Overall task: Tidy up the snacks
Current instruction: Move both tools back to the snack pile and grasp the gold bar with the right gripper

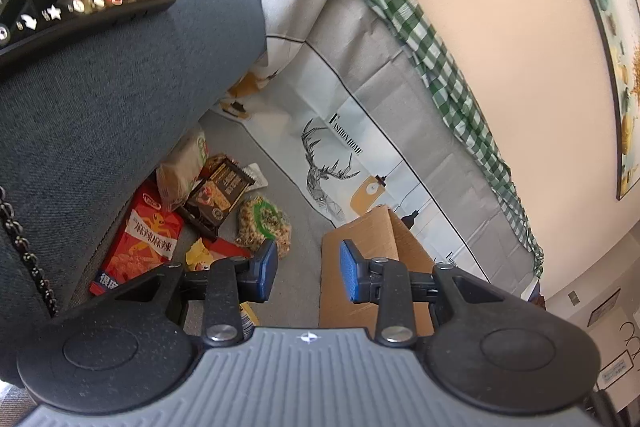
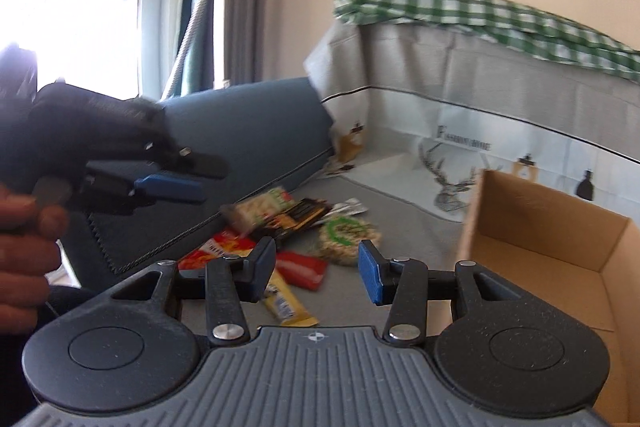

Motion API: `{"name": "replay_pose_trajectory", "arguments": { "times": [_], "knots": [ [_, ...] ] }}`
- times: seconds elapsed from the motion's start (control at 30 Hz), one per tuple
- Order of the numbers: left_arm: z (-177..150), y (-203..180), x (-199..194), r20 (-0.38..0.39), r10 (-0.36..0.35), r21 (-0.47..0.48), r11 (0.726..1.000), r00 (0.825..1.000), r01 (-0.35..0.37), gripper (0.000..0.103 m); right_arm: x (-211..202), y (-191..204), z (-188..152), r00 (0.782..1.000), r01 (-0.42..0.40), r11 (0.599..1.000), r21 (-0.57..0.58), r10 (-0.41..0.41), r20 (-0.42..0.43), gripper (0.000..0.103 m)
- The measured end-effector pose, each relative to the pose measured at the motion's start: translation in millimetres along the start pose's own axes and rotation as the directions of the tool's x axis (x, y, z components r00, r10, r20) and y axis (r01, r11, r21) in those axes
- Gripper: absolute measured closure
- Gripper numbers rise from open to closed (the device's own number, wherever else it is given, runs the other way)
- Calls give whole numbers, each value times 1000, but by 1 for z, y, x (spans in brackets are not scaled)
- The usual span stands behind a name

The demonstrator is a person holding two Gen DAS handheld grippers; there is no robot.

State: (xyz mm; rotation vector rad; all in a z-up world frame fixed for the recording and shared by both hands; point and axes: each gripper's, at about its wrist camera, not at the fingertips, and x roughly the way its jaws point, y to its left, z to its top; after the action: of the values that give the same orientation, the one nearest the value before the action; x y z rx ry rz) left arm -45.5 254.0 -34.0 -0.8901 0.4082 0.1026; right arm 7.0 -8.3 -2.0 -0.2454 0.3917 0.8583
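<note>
Nearest to the right camera, the right tongs (image 2: 317, 269) stand open and hold nothing. At 11 o'clock from them the snacks (image 2: 296, 227) lie in a heap on the grey cover (image 2: 400, 227). At 3 o'clock stands the open box (image 2: 552, 251). At 9 o'clock the left tongs (image 2: 188, 175) hang open over the blue cushion (image 2: 248, 123), empty too.

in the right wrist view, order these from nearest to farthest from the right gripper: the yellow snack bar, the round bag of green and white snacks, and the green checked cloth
From the right gripper:
1. Yellow snack bar, lying just below and left of the fingertips.
2. Round bag of green and white snacks, just beyond the fingertips on the grey surface.
3. Green checked cloth, draped along the top at the back.
</note>
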Motion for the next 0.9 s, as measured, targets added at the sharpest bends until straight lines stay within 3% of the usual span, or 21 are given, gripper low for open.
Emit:
{"name": "replay_pose_trajectory", "arguments": {
  "times": [0.2, 0.4, 0.9],
  "knots": [
    [0, 5, 6, -15, 10, -37, 999, 1000, -10, 64, 40, 17, -9, 994, -70, 997, -40, 67, -83, 55],
    [1, 10, 10, -31, 36, -64, 997, 999, -38, 61, 82, 21, -18, 984, -57, 997, -57, 47, -170, 52],
    [4, 13, 28, -56, 117, -80, 989, 991, -122, 58, 141, 24, -28, 958, -112, 992, -59, 92, -271, 50]
  ]
}}
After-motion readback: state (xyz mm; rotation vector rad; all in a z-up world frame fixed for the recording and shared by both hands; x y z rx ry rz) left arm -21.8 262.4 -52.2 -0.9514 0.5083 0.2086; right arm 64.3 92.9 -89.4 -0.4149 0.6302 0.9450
